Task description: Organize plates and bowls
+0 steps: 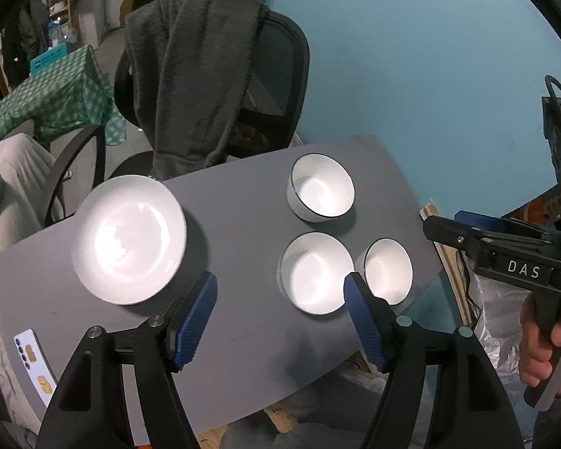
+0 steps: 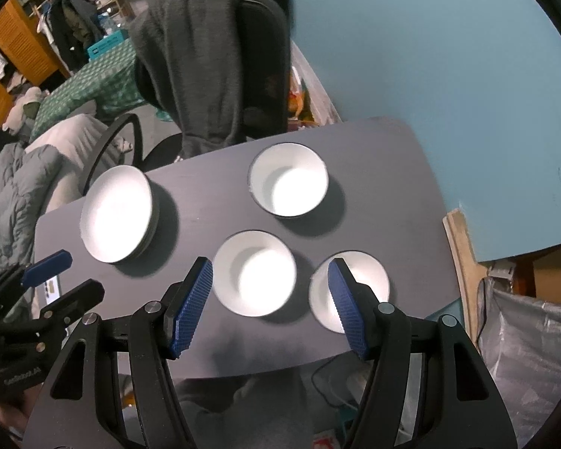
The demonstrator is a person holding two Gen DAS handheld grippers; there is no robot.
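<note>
Beyond the jaws, at the far edge of the grey table (image 1: 243, 321), stands a black office chair (image 1: 280, 67) with a dark grey fleece garment (image 1: 198, 75) draped over its backrest. Up and to the left of the jaws lies a green-and-white checked cloth (image 1: 56, 93), with a teal box (image 1: 50, 59) behind it. A small white card (image 1: 33, 359) with printed pictures lies on the table just left of the jaws. To the right of the jaws a blue wall (image 1: 430, 56) rises behind the table, and crinkled silvery plastic sheeting (image 2: 535, 336) lies low at the right. Far up-left, wooden louvred doors (image 2: 15, 48) show.
</note>
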